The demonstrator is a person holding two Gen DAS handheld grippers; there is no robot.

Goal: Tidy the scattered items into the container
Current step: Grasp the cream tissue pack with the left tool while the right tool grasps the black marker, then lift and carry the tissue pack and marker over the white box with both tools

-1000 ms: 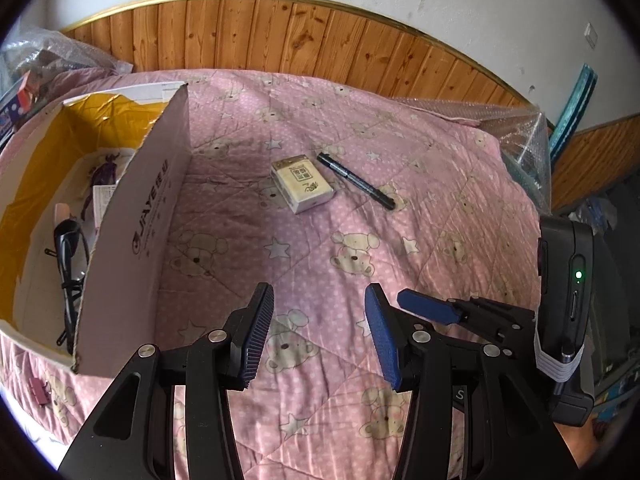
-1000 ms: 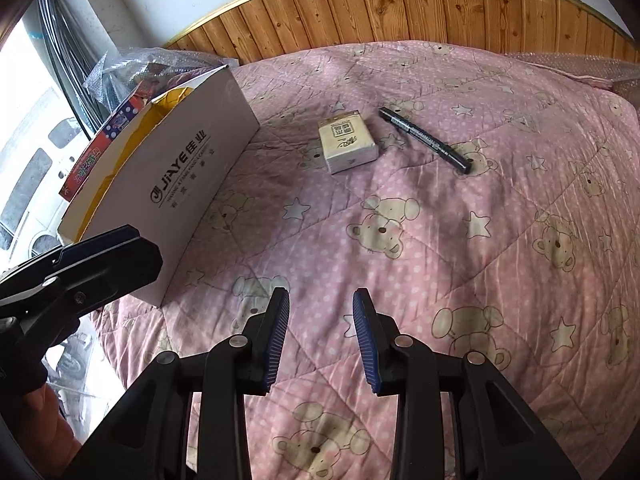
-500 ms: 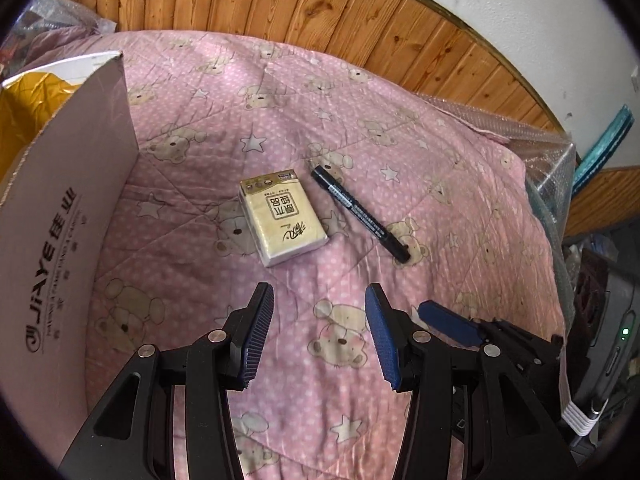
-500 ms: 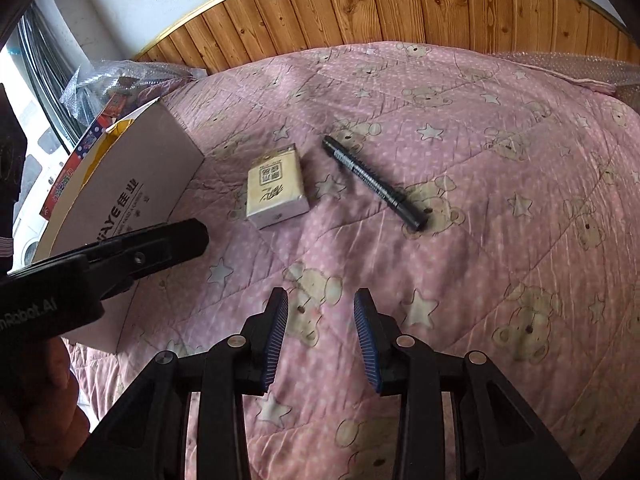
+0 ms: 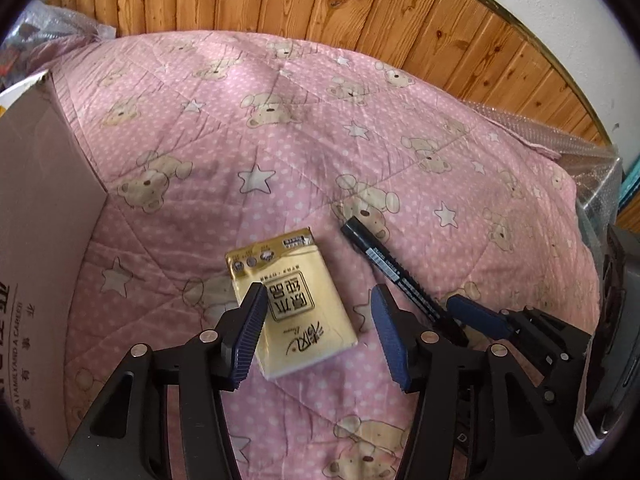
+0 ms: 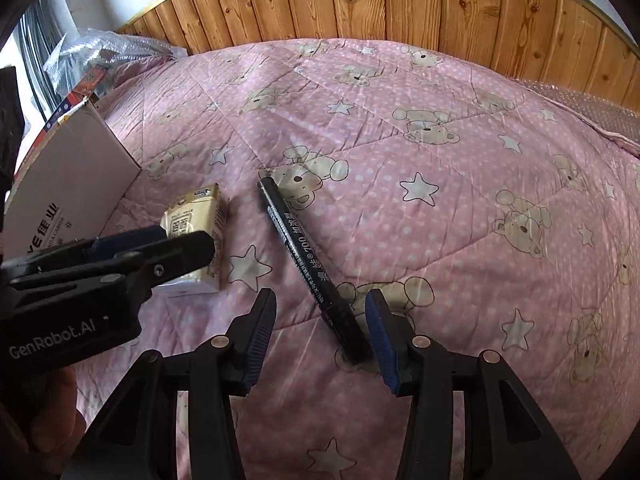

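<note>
Both your grippers have closed in, jaws opening: left gripper over the yellow rectangular tissue pack, right gripper straddling the black marker pen, whose near end hides behind a pad.

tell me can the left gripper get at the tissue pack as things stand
Probably yes: the left gripper has its opening jaws either side of the tissue pack, nothing covers it, and the marker lies clear.

You can read "GenRobot.AI" on your left hand-held gripper, "700" w/ Chinese chars on the black marker, "A FAMILY AND A CAREER" on the cardboard box, plus Chinese chars on the tissue pack.
</note>
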